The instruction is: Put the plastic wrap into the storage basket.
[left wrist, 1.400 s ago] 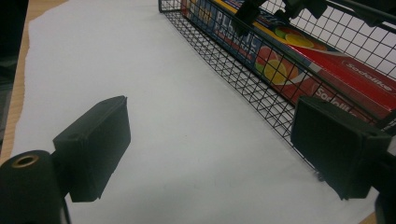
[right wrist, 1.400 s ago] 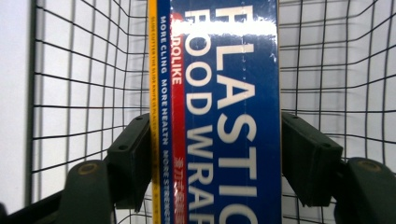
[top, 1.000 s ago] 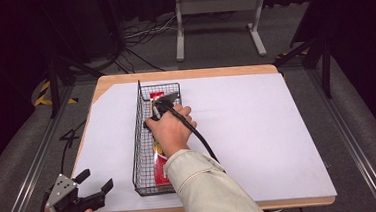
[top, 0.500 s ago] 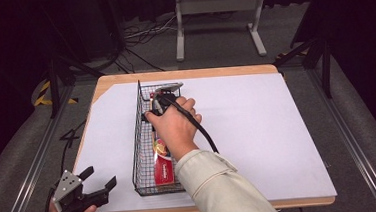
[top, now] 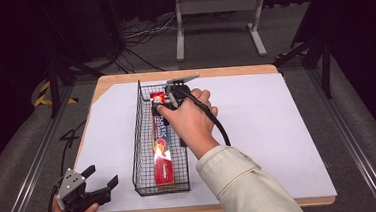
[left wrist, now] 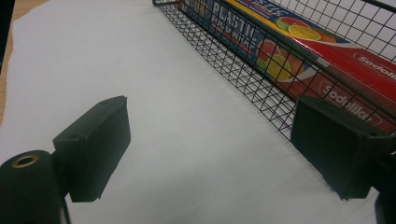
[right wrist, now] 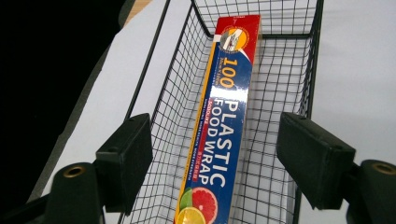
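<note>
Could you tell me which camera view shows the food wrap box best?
The right gripper view: food wrap box lies unobstructed, label readable. The high view has the right hand over part of it; the left gripper view sees it through the basket wall.

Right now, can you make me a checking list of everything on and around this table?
Surface: white sheet covering a wooden table.
Job's things: long red-and-blue plastic food wrap box lying flat inside the black wire basket.
Clutter: nothing seen.
Grippers: right gripper open above the box, not touching it; left gripper open, empty, beside the basket at the table's near left corner.
Cables: black cable trailing from the right gripper; more on the floor behind.
Surroundings: grey floor, white metal stand, dark backdrop.
</note>
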The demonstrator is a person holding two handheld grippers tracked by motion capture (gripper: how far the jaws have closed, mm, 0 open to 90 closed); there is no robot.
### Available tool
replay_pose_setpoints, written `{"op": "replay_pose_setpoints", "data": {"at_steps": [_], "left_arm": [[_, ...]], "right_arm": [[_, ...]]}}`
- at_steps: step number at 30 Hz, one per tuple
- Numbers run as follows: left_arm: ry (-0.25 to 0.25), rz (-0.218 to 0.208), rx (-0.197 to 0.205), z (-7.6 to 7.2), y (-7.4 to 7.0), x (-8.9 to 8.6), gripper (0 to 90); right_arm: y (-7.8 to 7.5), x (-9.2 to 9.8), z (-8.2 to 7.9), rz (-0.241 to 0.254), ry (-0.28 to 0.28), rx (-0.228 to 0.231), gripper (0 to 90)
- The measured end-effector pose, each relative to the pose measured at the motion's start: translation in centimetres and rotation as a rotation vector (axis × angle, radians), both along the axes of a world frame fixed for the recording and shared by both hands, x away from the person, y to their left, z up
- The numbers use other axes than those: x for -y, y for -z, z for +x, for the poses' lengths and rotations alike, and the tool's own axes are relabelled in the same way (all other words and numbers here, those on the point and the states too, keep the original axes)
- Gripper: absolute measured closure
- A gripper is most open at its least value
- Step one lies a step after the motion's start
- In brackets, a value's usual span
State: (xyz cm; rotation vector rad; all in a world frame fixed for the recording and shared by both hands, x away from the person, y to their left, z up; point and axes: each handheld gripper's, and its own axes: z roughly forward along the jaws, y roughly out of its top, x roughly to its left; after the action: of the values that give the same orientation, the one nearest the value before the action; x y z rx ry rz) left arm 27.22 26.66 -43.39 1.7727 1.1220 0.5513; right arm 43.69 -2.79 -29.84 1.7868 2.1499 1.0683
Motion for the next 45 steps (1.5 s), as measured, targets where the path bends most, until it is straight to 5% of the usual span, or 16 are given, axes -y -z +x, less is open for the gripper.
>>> {"op": "replay_pose_setpoints", "data": {"at_steps": [15, 22, 30, 45], "left_arm": [[0.028, -0.005, -0.008, 0.9, 0.1, 0.7, 13.0], [0.035, -0.004, -0.009, 1.1, 0.1, 0.9, 13.0], [0.034, -0.005, -0.01, 1.1, 0.0, 0.8, 13.0], [0.022, -0.013, -0.016, 1.0, 0.1, 0.6, 12.8]], "right_arm": [[-1.5, 4.9, -1.9, -0.019, -0.145, 0.093, 24.5], [-2.1, 8.0, -2.4, -0.089, -0.24, 0.174, 25.0], [-2.4, 13.1, -3.4, -0.089, -0.317, 0.272, 24.0], [-2.1, 19.7, -4.4, -0.137, -0.363, 0.372, 20.5]]}}
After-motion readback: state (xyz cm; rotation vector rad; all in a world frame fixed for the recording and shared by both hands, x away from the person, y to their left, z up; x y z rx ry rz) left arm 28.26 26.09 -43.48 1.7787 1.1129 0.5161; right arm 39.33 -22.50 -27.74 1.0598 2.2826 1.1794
